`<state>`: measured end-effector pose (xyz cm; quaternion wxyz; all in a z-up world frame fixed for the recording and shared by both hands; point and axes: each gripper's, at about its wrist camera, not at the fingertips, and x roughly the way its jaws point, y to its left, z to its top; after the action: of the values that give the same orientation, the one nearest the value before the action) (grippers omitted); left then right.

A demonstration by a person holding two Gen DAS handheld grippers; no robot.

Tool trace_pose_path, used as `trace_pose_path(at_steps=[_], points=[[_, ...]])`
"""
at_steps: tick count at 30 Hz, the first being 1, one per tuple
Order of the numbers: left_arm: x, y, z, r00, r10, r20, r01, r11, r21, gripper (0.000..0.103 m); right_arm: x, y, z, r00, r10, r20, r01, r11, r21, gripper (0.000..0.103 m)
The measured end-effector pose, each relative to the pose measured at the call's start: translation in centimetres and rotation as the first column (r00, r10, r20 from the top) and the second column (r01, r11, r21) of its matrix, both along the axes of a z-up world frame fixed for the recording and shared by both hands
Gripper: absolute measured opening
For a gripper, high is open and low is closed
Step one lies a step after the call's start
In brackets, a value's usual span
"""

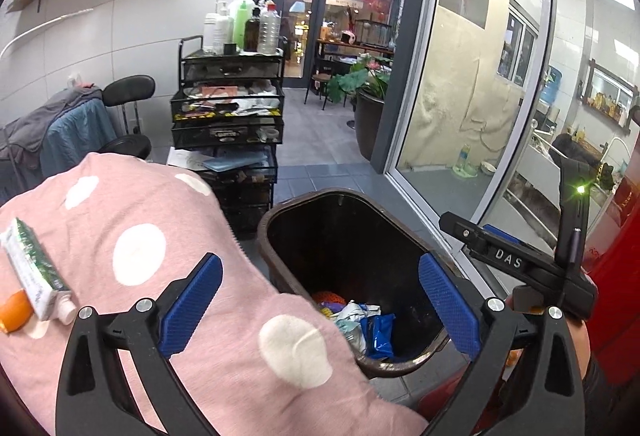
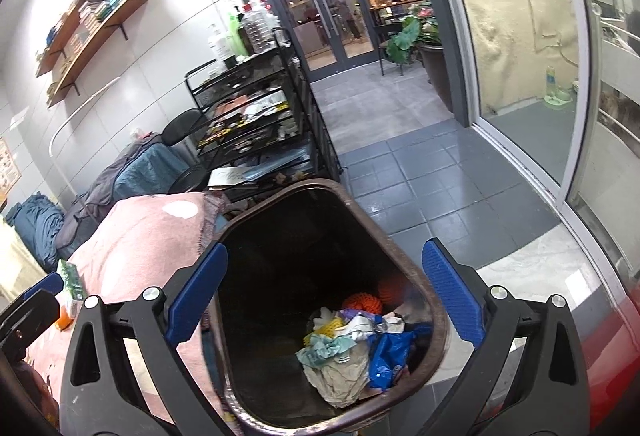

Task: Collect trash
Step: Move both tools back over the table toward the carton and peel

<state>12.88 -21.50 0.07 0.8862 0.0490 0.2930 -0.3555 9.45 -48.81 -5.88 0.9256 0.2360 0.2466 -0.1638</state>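
A brown trash bin (image 1: 265, 236) stands on the tiled floor beside a pink dotted blanket (image 1: 160, 220). In it lie crumpled paper, a blue wrapper and orange netting (image 1: 362, 320). My left gripper (image 1: 320, 310) is open and holds nothing, hanging over the blanket's edge and the bin's near rim. A toothpaste tube (image 1: 36, 272) and an orange scrap (image 1: 14, 310) lie on the blanket to its left. My right gripper (image 2: 324, 296) is open above the bin (image 2: 400, 248), looking down on the trash (image 2: 348, 340), with nothing between its fingers. The tube (image 2: 70, 280) shows at the far left there.
A black mesh cart (image 1: 228, 115) with bottles on top stands behind the blanket. A chair with clothes (image 1: 72, 123) is on the left. A glass sliding door (image 1: 472, 95) runs along the right, with a potted plant (image 1: 366, 103) beyond. Something red (image 1: 616, 276) is close on the right.
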Motion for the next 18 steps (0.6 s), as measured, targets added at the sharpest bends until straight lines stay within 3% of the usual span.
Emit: trace_pose_path(at_steps=[10,18], points=[[-0.2,5.5,-0.1,0.994,0.109,0.018,-0.109,0.994,-0.010,0.098,2.2,4.3,1.6,0.987,0.159,0.007,-0.159,0.987,-0.027,0.096],[0.0,10.6,-1.0,0.973,0.232,0.011,-0.232,0.972,0.019,0.098,4.9,9.9,2.9,0.943,0.334,0.003,-0.333,0.941,-0.065,0.096]])
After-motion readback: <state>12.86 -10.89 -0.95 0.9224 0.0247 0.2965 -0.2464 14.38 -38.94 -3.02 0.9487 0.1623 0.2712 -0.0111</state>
